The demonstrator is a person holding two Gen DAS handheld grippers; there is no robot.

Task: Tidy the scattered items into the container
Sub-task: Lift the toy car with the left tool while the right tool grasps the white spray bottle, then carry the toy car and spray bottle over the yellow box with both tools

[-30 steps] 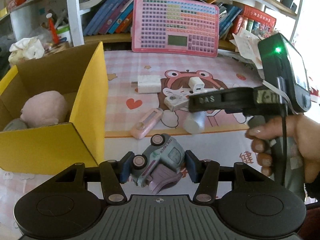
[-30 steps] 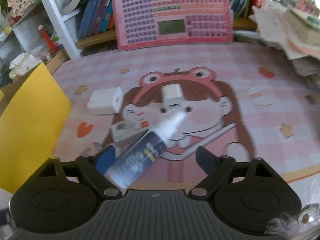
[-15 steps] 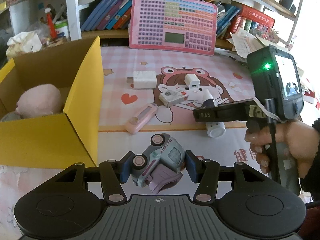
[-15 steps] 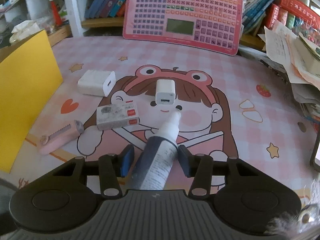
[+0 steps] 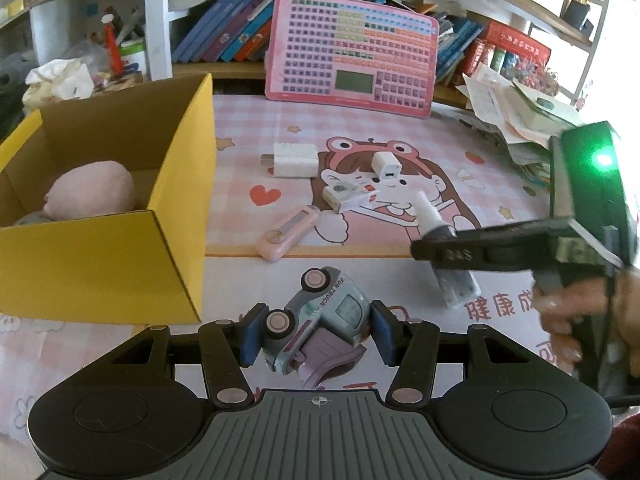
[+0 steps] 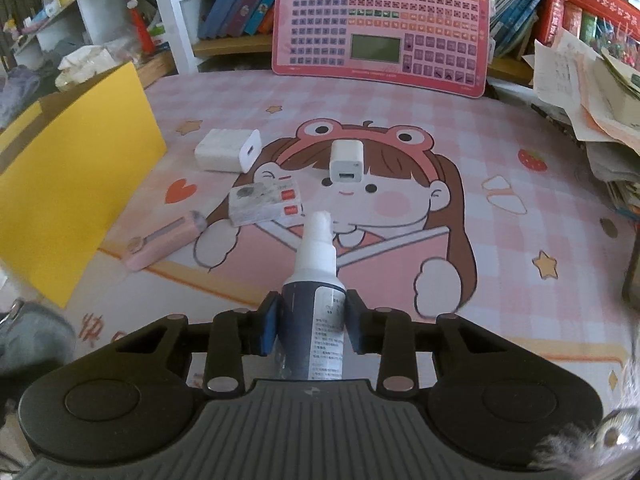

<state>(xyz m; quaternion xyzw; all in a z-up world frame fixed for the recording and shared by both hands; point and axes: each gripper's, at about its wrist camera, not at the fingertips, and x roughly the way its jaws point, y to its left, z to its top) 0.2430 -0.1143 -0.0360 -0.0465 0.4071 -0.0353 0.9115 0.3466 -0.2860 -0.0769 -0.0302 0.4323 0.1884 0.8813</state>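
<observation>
My left gripper (image 5: pixel 314 330) is shut on a grey-blue toy truck (image 5: pixel 320 320), held on its side above the mat, right of the yellow cardboard box (image 5: pixel 176 216). A pink plush (image 5: pixel 90 188) lies inside the box. My right gripper (image 6: pixel 312 320) is shut on a dark spray bottle (image 6: pixel 314 312) with a white nozzle; it also shows in the left wrist view (image 5: pixel 440 248). On the mat lie a large white charger (image 6: pixel 228 150), a small white charger (image 6: pixel 347 162), a small flat box (image 6: pixel 264 198) and a pink utility knife (image 6: pixel 164 246).
A pink toy keyboard (image 6: pixel 380 24) leans against the bookshelf at the back. Loose papers (image 6: pixel 592 92) are piled at the right. The pink cartoon mat (image 6: pixel 500 152) covers the table. The box's yellow wall (image 6: pixel 68 184) stands at the left.
My right gripper closed on the spray bottle and lifted it, turning it straight between the fingers. My left gripper kept the toy truck and drew back slightly from the box.
</observation>
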